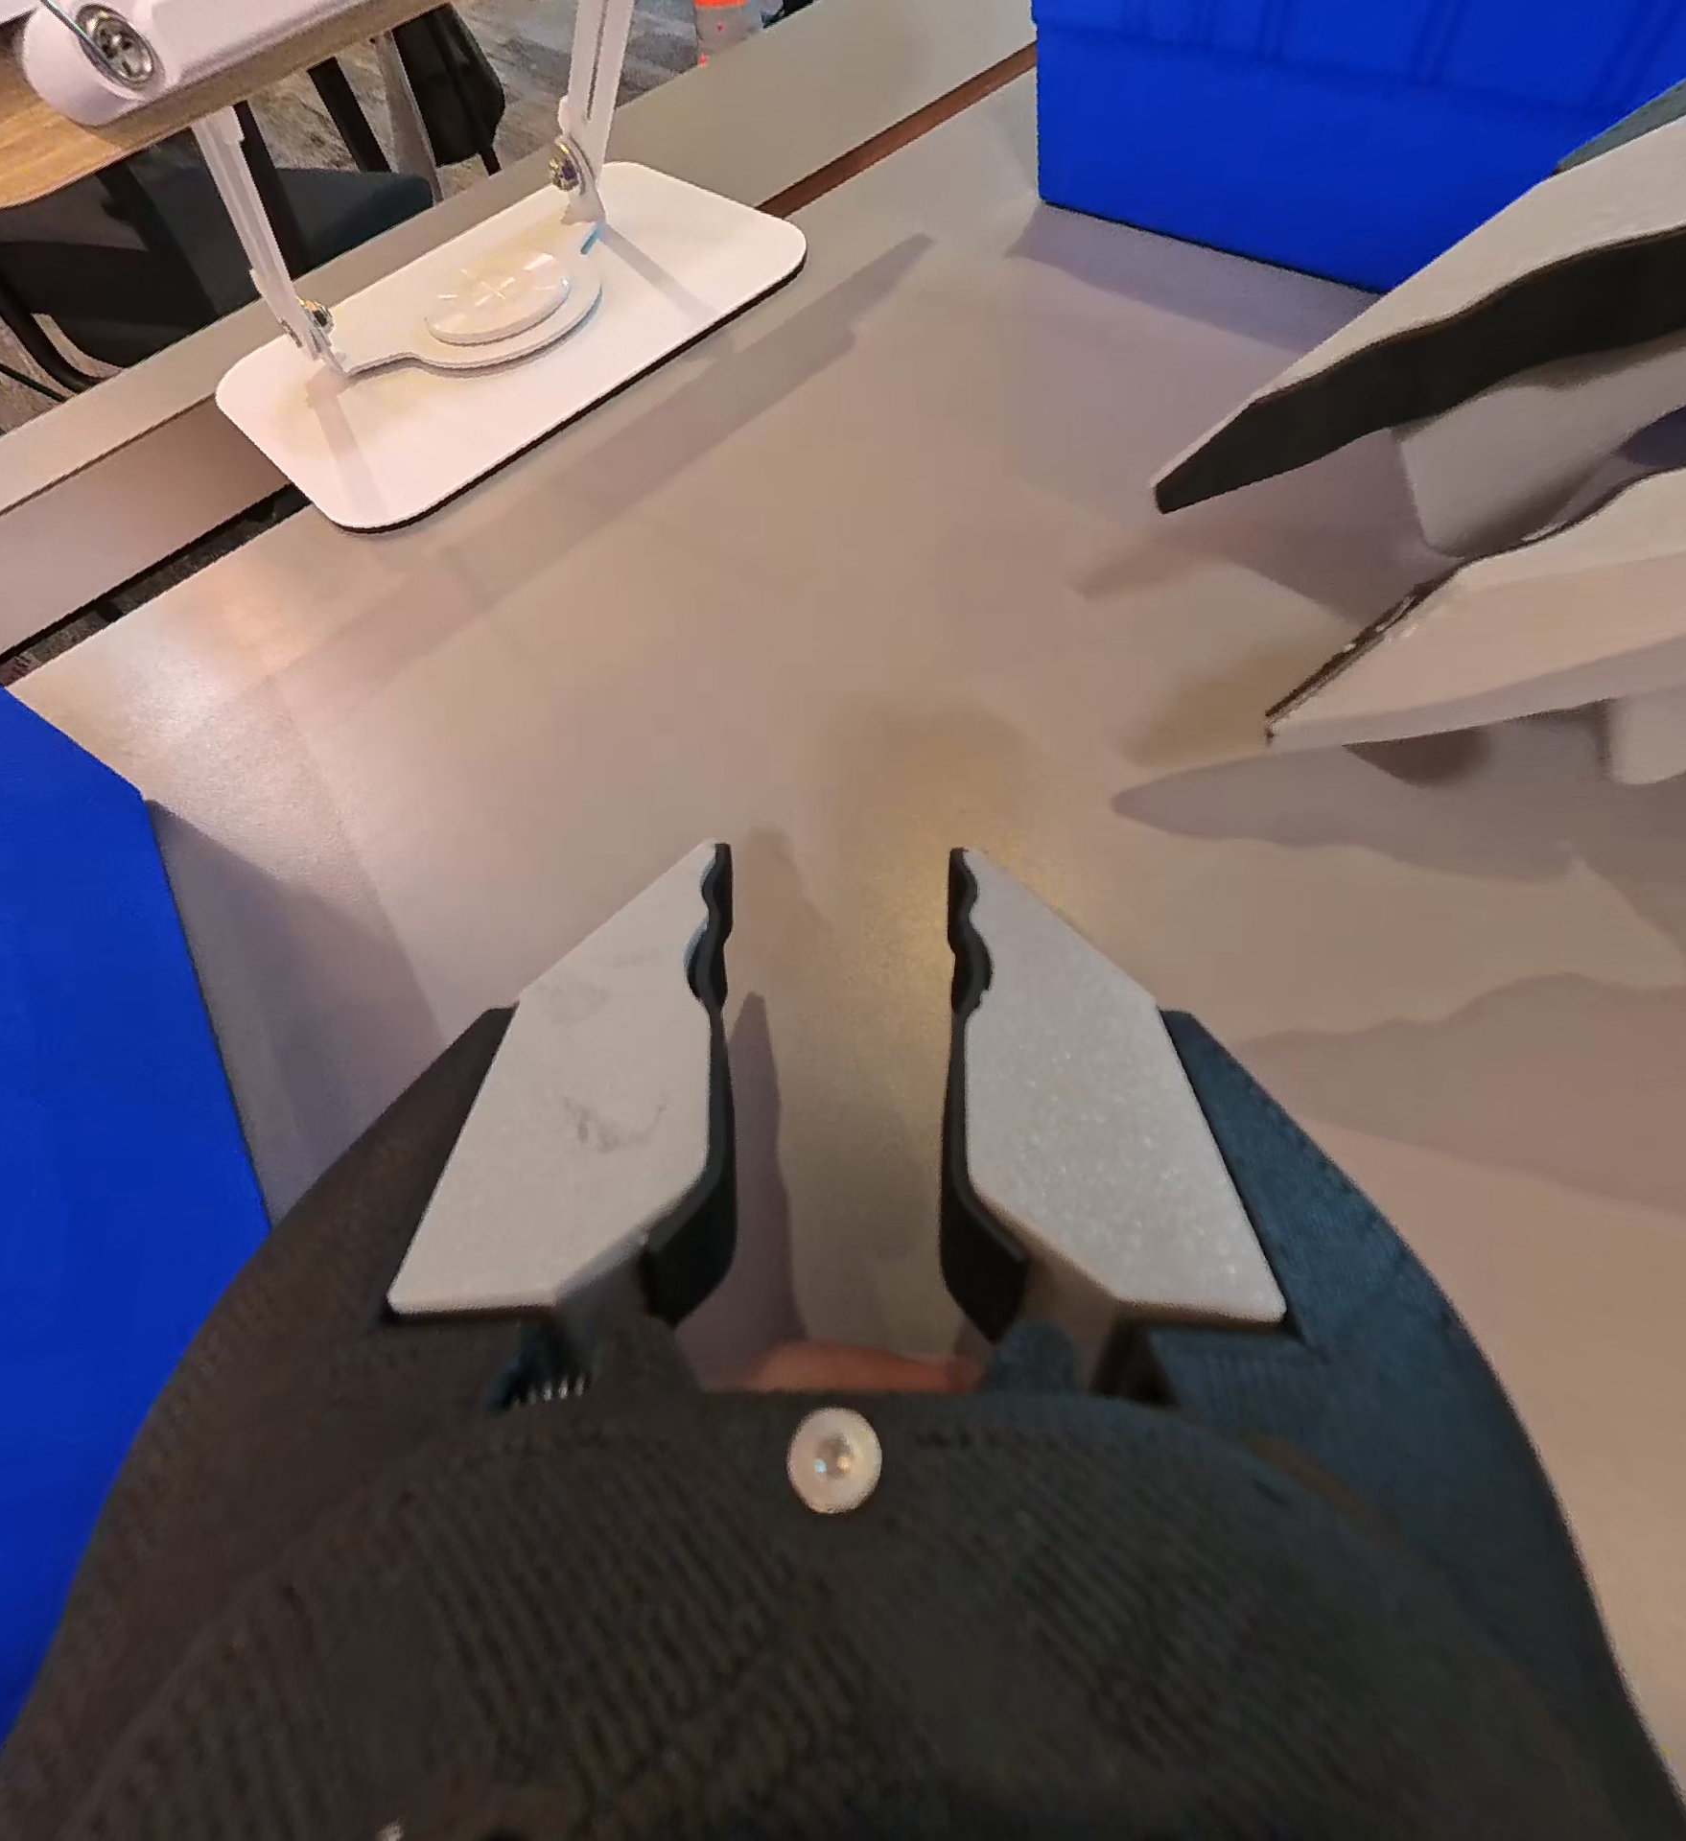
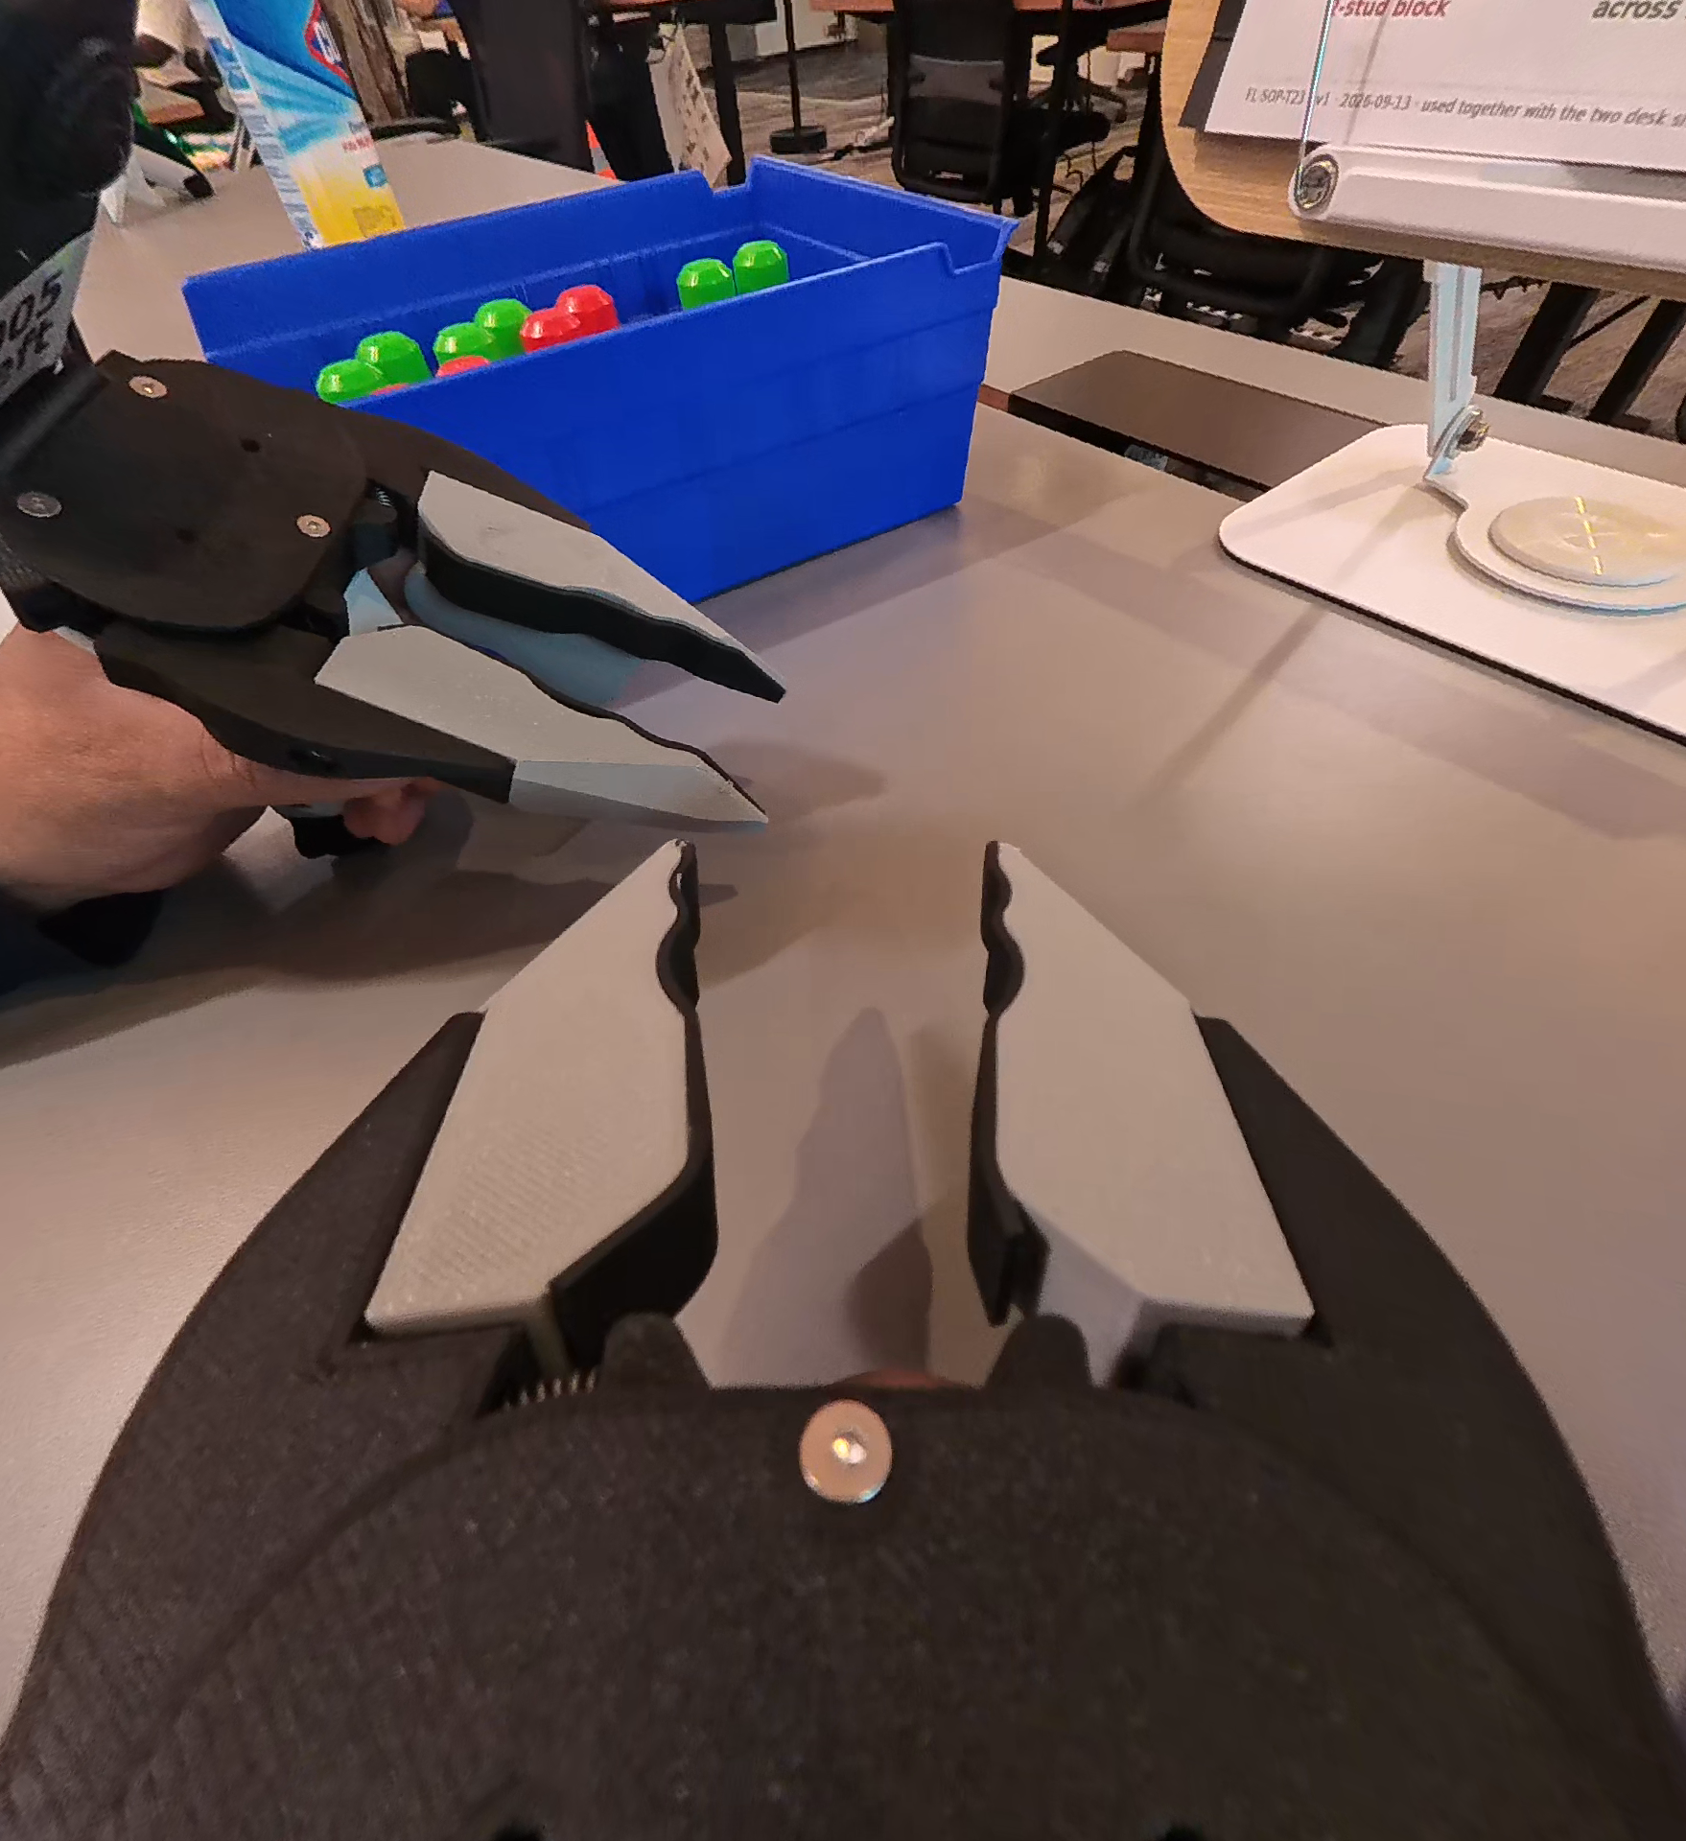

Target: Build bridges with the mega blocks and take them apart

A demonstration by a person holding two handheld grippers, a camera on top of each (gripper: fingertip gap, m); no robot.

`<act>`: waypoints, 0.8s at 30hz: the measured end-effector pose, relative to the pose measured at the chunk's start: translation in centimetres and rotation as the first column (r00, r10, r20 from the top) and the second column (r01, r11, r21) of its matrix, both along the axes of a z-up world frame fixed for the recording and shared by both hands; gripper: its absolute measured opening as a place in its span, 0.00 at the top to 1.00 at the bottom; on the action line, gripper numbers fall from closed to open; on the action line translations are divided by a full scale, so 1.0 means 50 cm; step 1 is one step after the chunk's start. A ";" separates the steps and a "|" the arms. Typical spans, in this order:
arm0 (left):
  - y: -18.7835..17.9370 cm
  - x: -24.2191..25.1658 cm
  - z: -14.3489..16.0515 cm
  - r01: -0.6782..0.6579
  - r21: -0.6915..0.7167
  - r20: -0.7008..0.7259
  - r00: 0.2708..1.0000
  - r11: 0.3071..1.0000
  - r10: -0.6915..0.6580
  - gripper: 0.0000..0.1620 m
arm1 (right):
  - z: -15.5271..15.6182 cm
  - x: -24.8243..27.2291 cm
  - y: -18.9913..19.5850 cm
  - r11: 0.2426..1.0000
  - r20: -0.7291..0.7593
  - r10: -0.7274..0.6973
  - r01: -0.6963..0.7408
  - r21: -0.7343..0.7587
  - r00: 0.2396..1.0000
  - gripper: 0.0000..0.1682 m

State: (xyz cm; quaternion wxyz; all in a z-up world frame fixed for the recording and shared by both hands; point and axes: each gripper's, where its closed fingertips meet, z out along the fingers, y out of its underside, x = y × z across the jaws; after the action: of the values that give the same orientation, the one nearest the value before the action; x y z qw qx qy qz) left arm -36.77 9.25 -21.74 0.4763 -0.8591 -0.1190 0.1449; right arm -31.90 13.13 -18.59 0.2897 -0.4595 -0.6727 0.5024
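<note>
Both grippers hover empty over the grey table (image 2: 1218, 897), the right gripper (image 2: 834, 847) and left gripper (image 1: 839, 852) each with fingers spread. Beyond, green and red mega blocks (image 2: 520, 329) sit half-hidden inside a blue bin (image 2: 719, 448); only their studs show.

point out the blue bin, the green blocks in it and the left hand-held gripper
blue bin (image 2: 719, 458), right wrist view, on its front wall
green blocks (image 2: 391, 357), right wrist view, on one stud top
left hand-held gripper (image 2: 769, 752), right wrist view, midway between its open fingertips
</note>
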 end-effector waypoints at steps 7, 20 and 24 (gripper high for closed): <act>0.001 0.002 -0.001 0.005 -0.007 -0.008 1.000 1.000 -0.005 0.75 | -0.003 0.001 -0.006 1.000 0.003 0.009 -0.009 0.016 1.000 0.68; -0.003 -0.005 0.013 -0.012 0.012 -0.028 1.000 1.000 0.013 0.74 | 0.001 0.002 -0.010 1.000 -0.002 0.016 -0.016 0.026 1.000 0.68; -0.014 -0.001 0.040 -0.041 0.056 -0.029 0.999 0.998 0.042 0.69 | 0.006 0.001 -0.005 0.999 -0.016 0.009 -0.009 0.042 1.000 0.68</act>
State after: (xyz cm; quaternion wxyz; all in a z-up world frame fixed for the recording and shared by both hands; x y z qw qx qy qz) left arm -36.84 8.55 -19.74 0.4985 -0.8406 -0.1335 0.1645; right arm -31.86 12.86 -18.28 0.3027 -0.4460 -0.6828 0.4931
